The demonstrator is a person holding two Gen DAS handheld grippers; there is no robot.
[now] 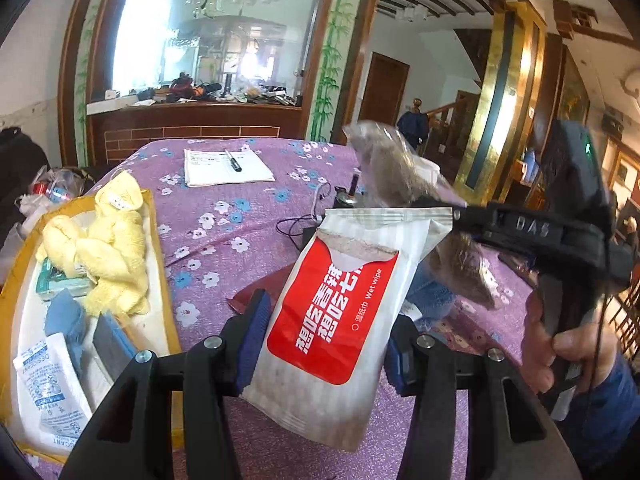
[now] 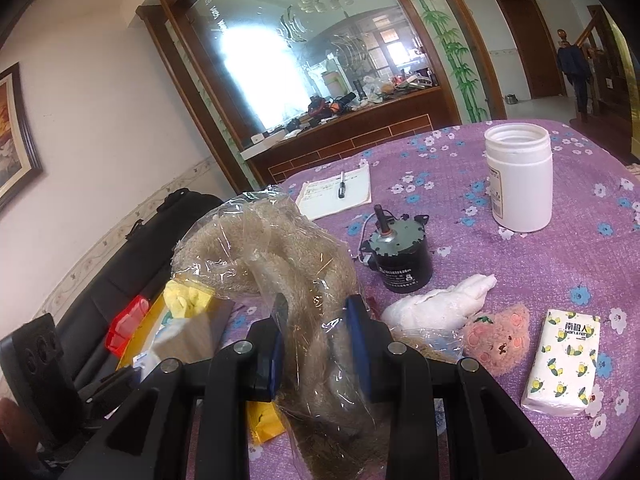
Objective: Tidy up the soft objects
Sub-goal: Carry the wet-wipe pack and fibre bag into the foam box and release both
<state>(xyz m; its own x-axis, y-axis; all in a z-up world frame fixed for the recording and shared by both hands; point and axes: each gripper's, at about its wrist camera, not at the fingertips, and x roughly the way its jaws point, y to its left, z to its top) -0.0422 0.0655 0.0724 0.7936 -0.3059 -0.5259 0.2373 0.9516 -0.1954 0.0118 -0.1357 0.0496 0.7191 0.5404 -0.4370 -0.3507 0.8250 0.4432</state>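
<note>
Yellow-rimmed, the tray [image 1: 160,280] left of the left gripper [image 1: 324,344] already holds a yellow cloth [image 1: 108,248], blue cloths and sachets, so the sorting looks partly done. The left fingers are clamped on a wet wipe pack [image 1: 340,312], lifted off the surface [image 1: 224,216]. The right gripper [image 2: 316,344] has its fingers pinched on a bagged loofah [image 2: 280,256], also aloft. Still lying right of the right fingers: a white cloth [image 2: 436,304], a pink plush [image 2: 500,340] and a tissue pack [image 2: 560,364].
</note>
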